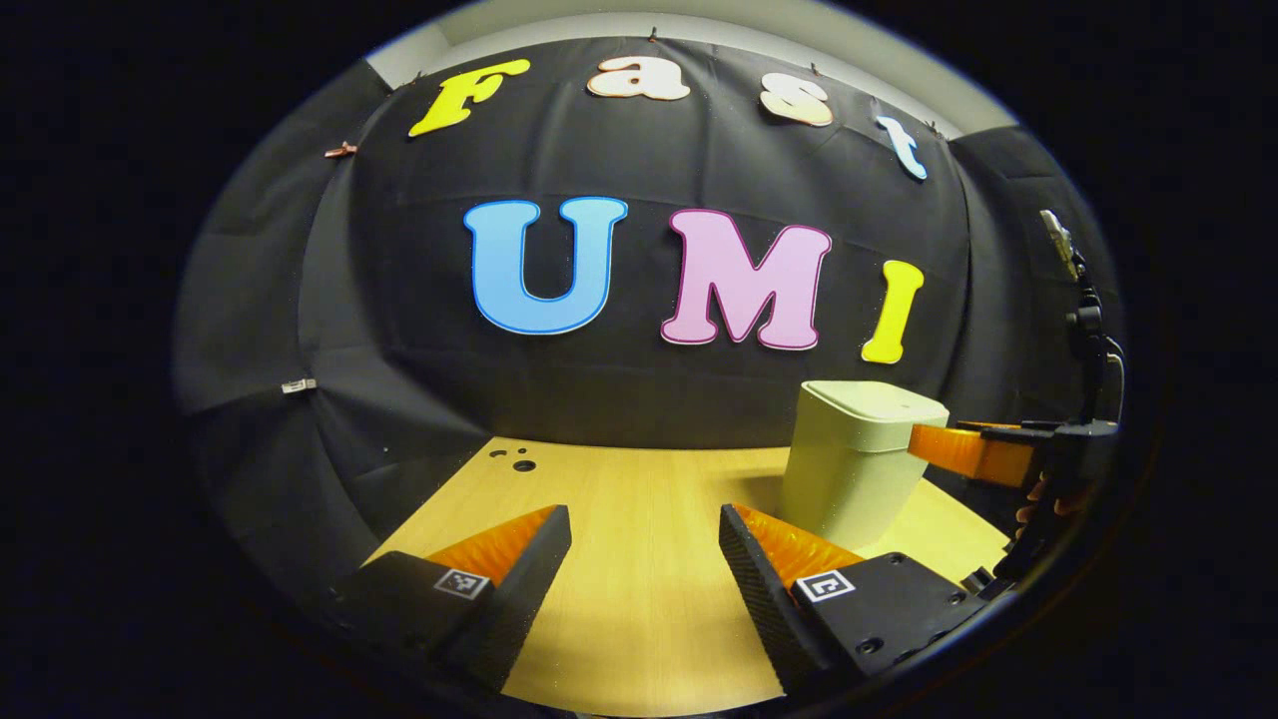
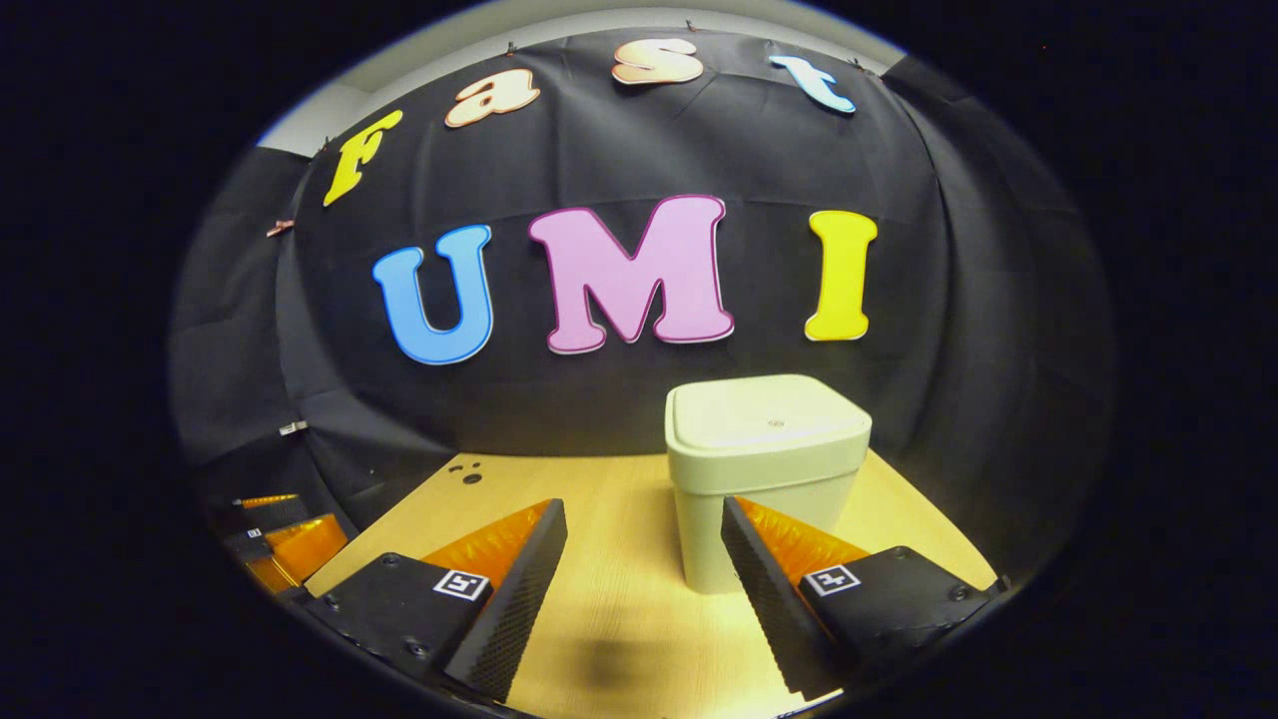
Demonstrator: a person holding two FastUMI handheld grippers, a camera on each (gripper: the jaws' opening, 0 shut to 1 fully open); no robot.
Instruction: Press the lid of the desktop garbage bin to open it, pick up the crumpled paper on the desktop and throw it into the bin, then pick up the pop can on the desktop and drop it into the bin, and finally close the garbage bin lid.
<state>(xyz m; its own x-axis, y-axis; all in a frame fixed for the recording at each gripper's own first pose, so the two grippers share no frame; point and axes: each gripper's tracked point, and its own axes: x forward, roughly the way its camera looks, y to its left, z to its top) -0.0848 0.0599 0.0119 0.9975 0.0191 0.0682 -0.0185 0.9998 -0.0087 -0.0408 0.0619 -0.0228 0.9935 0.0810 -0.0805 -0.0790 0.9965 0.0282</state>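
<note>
A pale cream desktop bin [image 2: 764, 499] stands on the wooden table, its flat lid [image 2: 769, 414] down. My right gripper [image 2: 644, 519] is open just in front of it, with bare table between the fingers and the bin behind the right finger. In the left gripper view the bin [image 1: 849, 469] stands to the right. The right gripper [image 1: 983, 454] comes in from the right edge level with the bin's top. Whether its tip touches the bin I cannot tell. My left gripper [image 1: 644, 524] hangs open over bare table, and it also appears low at the left [image 2: 285, 544].
The light wooden table [image 1: 639, 599] has a few small dark holes [image 1: 514, 459] near its back left edge. A hand [image 1: 1043, 499] holds the right gripper. A dark stand with a clamp [image 1: 1083, 320] rises at the far right. Black cloth walls close off the back and sides.
</note>
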